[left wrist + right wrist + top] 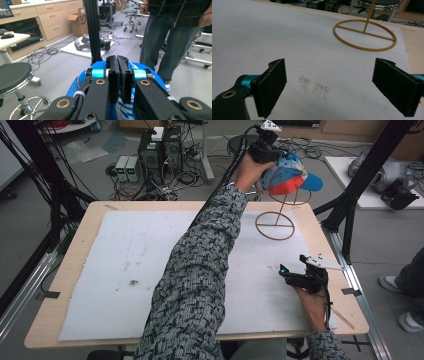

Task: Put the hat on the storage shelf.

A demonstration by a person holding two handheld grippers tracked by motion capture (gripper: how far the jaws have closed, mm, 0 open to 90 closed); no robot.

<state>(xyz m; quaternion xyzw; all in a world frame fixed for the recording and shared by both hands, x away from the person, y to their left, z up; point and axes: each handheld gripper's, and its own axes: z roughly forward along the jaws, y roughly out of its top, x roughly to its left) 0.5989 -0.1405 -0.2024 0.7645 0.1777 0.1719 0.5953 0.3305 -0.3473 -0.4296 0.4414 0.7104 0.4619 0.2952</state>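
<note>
High view shows the right tool (295, 270) close to the person, resting on the white mat (125, 270) that covers the surface (75, 235). It sits on the near side of the wire stand (276, 222). In the right gripper view its two black jaws stand wide apart with nothing between them, just the mat with a small grey smudge (314, 87) below. Farther off, the stand's round yellow base lies flat on the mat. At the far edge of the surface, the left tool (267, 157) is up at the top of the stand. Its jaws are pressed tight together on the cloth of the blue, red and white cap (292, 175). The cap sits on top of the stand.
</note>
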